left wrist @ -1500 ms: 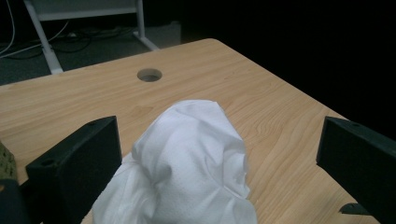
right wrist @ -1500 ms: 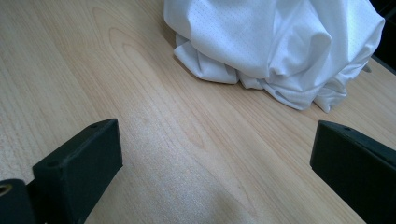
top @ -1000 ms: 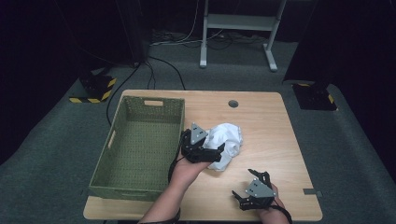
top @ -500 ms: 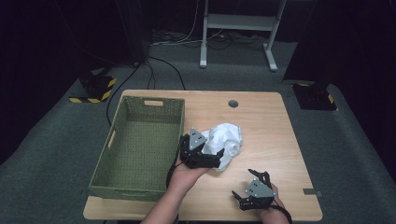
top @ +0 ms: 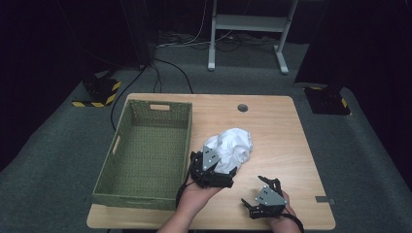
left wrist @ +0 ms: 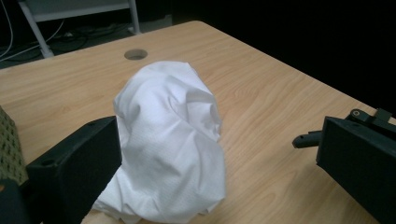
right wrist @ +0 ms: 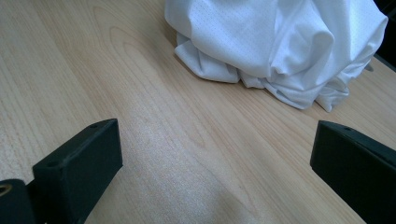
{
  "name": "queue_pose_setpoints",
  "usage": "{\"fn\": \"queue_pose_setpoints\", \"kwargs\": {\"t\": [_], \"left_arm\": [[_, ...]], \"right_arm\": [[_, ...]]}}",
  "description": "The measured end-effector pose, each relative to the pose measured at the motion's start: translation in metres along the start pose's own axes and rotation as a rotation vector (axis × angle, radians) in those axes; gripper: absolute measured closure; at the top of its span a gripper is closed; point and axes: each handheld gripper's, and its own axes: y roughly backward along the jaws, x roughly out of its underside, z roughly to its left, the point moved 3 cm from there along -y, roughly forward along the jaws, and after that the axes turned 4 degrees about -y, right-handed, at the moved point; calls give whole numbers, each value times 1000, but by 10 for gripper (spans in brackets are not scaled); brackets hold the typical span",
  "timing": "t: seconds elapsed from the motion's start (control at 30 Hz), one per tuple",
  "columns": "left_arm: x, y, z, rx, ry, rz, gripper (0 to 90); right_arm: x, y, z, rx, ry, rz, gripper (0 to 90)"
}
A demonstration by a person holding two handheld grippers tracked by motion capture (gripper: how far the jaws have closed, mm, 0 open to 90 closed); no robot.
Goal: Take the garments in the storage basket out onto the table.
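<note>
Nearest to the person, the right gripper (top: 262, 196) rests at the front edge of the wooden table (top: 282, 126) with its jaws wide apart and nothing between them, and the bare wood lies in front of it. A little farther in, the left gripper (top: 214, 170) also has its jaws spread wide, and the crumpled white cloth (left wrist: 173, 140) sits between them, touching the left jaw but not clamped. The cloth lies near the middle of the table, just beside the right wall of the green woven basket (top: 141, 155), and beyond it there is a round hole (top: 242, 107) in the tabletop.
</note>
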Motion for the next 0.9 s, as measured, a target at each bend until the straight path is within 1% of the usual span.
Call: {"fn": "queue_pose_setpoints", "kwargs": {"t": [0.13,0.23,0.3,0.43,0.47,0.53,0.67,0.77,0.9], "left_arm": [[8,0,-6,11,0,12,3],[15,-1,-9,13,8,19,2],[20,-1,-11,8,5,25,2],[32,-4,-15,-2,-3,15,3],[35,-4,-15,-2,-5,19,2],[42,-7,-17,-13,-20,29,2],[56,-11,-19,-16,-30,51,3],[68,-16,-20,-9,-36,83,3],[82,-20,-19,-18,-46,122,2]], "right_arm": [[0,0,0,0,3,0,20],[0,0,0,1,7,0,19],[0,0,0,0,9,1,19],[0,0,1,0,10,2,19],[0,0,1,0,11,2,19],[0,0,1,0,12,3,19],[0,-1,1,0,12,6,20],[0,-1,1,-3,12,6,20],[0,0,0,-3,8,2,19]]}}
